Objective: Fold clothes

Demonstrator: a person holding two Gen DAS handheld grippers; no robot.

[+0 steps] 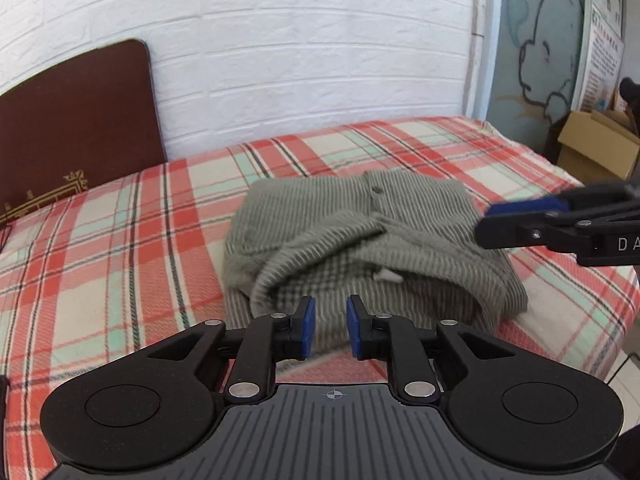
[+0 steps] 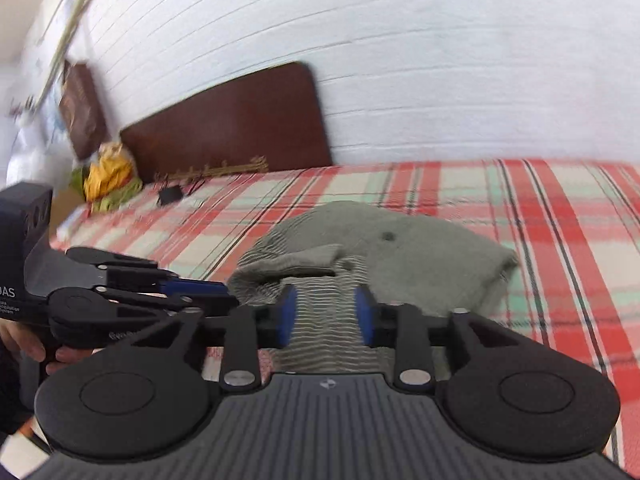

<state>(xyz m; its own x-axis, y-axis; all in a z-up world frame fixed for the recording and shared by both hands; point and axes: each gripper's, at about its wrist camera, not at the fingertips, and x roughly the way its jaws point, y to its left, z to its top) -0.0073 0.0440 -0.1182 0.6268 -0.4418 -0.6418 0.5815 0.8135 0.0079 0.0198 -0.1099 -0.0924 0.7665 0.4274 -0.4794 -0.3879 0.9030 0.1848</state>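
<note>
A grey-green ribbed knit garment [image 1: 360, 248] with buttons lies folded in a bundle on the plaid bed; it also shows in the right wrist view [image 2: 400, 256]. My left gripper [image 1: 330, 328] is open and empty, just in front of the bundle's near edge. My right gripper [image 2: 326, 316] is open with its blue pads on either side of the garment's near fold, not closed on it. It shows from the side in the left wrist view [image 1: 516, 220], over the garment's right side. The left gripper shows at the left of the right wrist view [image 2: 192, 292].
The bed has a red, mint and cream plaid sheet [image 1: 120, 240] against a white brick wall. A brown headboard cushion [image 1: 76, 120] stands at the left. A cardboard box [image 1: 596, 148] is past the bed's right end. A small black object [image 2: 170, 196] and bags [image 2: 108, 176] lie near the headboard.
</note>
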